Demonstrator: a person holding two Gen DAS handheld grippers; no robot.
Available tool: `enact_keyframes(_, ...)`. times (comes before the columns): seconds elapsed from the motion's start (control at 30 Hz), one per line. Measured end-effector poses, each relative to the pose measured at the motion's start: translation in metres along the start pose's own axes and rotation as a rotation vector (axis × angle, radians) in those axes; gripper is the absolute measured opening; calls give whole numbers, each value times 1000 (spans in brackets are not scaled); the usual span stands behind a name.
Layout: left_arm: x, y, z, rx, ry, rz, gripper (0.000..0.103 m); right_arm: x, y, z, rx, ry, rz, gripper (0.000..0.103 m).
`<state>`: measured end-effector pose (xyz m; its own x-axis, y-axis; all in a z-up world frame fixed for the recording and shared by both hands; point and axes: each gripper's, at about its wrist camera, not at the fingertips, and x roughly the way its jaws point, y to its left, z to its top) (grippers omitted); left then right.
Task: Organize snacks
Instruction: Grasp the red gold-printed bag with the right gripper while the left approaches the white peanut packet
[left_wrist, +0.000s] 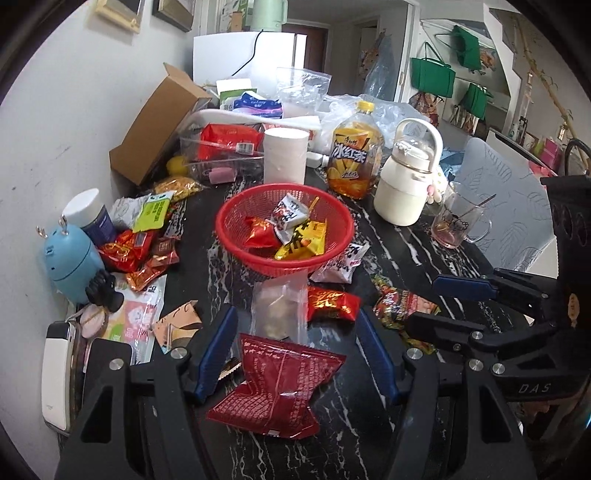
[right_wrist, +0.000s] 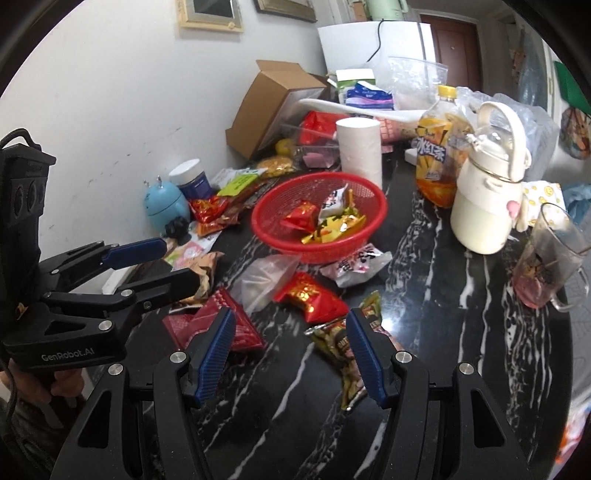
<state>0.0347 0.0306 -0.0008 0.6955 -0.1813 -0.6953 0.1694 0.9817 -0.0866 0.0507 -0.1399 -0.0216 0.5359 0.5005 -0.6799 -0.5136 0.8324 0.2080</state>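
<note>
A red mesh basket (left_wrist: 236, 206) (right_wrist: 317, 254) stands mid-table with several snack packets inside. In front of it lie a clear zip bag (left_wrist: 277, 306) (right_wrist: 262, 280), a red-gold packet (left_wrist: 332, 302) (right_wrist: 310, 295), a white-pink packet (left_wrist: 340, 262) (right_wrist: 354, 264) and a brown-green packet (left_wrist: 402, 302) (right_wrist: 340, 343). My left gripper (left_wrist: 297, 332) (right_wrist: 181, 260) is open just above a dark red packet (left_wrist: 280, 387) (right_wrist: 221, 325) that lies flat between its fingers. My right gripper (right_wrist: 291, 321) (left_wrist: 424, 302) is open over bare table, and the brown-green packet lies by its right finger.
Behind the basket stand a paper roll (left_wrist: 286, 155), an iced-tea bottle (left_wrist: 354, 158), a cream jug (left_wrist: 406, 184) and a glass mug (left_wrist: 458, 221). More snack packets (left_wrist: 136, 251), a blue gadget (left_wrist: 70, 258) and a cardboard box (left_wrist: 159, 125) crowd the left wall side.
</note>
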Motion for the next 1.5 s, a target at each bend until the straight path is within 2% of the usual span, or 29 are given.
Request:
enact_keyframes(0.13,9,13,-5,-20,18,18,65,18,5,0,-23,37,-1,62)
enact_keyframes(0.43,33,54,-16,-132,81,41,65,58,5,11,-34,101,16,62)
enact_keyframes(0.67,50,72,-14,-178,102,50,65,87,6,19,-54,143,12,62)
enact_keyframes(1.4,85,58,2,-159,154,-54,65,136,-26,21,-37,248,12,62)
enact_keyframes(1.47,84,55,3,-150,154,-54,65,136,-25,19,-61,243,12,61)
enact_keyframes(1.5,84,53,3,-145,155,-55,65,136,-23,18,-79,240,6,55)
